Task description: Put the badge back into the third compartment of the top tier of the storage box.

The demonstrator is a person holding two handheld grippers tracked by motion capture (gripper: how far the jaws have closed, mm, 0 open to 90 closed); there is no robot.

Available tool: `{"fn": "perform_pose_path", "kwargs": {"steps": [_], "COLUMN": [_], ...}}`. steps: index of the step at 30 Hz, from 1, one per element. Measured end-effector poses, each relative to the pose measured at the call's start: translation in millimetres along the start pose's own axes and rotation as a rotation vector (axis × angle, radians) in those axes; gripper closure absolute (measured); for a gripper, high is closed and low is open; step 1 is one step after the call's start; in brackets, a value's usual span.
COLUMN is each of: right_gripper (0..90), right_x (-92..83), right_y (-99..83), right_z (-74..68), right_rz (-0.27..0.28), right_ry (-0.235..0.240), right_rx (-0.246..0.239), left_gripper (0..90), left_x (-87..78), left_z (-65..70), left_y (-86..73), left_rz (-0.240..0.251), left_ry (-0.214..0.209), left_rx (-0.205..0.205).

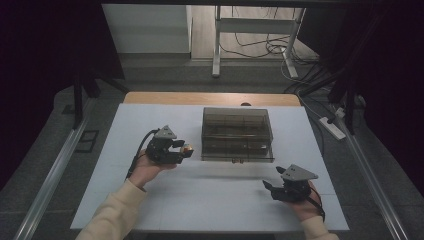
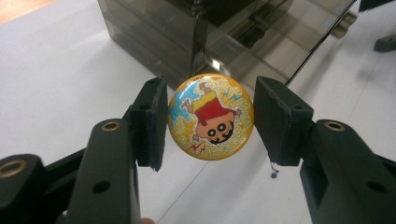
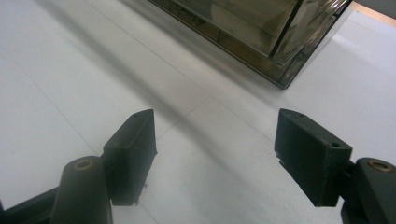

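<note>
Badge (image 2: pixel 210 116), round and yellow with a cartoon figure in a red shirt printed on it, sits between the two black pads of the left gripper (image 2: pixel 210 122) in the left gripper view; the pads press on its left and right edges, so the tongs are about half closed and clamped on it; the figure appears upside down there; the badge is clear of the white table (image 2: pixel 56 84), and just behind it stands a smoky see-through box (image 2: pixel 219 32) with drawers.

From the right gripper view, the right gripper (image 3: pixel 212 156) has its jaws spread wide with nothing between them; bare table (image 3: pixel 60 93) lies under them; a corner of the box (image 3: pixel 261 37) shows farther off at the top.

Seen from the high view, the left gripper (image 1: pixel 186 149), held in the left hand (image 1: pixel 145 170), sits left of the box (image 1: pixel 237 133) with the badge (image 1: pixel 187 148) a small bright spot at its tip, just beside the box's left wall; the right gripper (image 1: pixel 271 187), in the right hand (image 1: pixel 306 204), is low over the table (image 1: pixel 210 200) near its front right corner, in front of the box and well apart from it, jaws open and holding nothing.
</note>
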State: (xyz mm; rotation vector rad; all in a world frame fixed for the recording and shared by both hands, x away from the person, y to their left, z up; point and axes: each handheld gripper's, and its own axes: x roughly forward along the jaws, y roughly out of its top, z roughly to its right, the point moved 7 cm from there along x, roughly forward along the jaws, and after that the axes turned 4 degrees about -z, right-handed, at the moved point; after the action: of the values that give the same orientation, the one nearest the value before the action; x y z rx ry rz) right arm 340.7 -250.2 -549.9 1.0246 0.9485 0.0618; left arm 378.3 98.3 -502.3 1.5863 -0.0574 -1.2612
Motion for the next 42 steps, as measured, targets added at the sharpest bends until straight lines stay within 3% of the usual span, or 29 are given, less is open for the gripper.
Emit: {"fn": "perform_pose_path", "kwargs": {"steps": [8, 33, 42], "right_gripper": [29.5, 29.5, 29.5], "right_x": [0.2, -2.6, -1.8], "right_y": [-0.8, -1.2, -0.8], "right_z": [-0.3, 1.0, 1.1], "right_rz": [-0.004, 0.012, 0.02], "right_ry": [-0.001, -0.009, -0.005], "right_rx": [-0.004, 0.014, 0.014], "left_gripper": [46.9, 46.9, 46.9], "left_x": [-4.9, 6.2, 14.6], "left_z": [2.2, 16.7, 24.7], "left_y": [7.7, 19.3, 32.1], "left_rz": [0.064, 0.076, 0.082], "left_ry": [-0.016, -0.032, -0.037], "left_rx": [-0.03, -0.018, -0.003]}}
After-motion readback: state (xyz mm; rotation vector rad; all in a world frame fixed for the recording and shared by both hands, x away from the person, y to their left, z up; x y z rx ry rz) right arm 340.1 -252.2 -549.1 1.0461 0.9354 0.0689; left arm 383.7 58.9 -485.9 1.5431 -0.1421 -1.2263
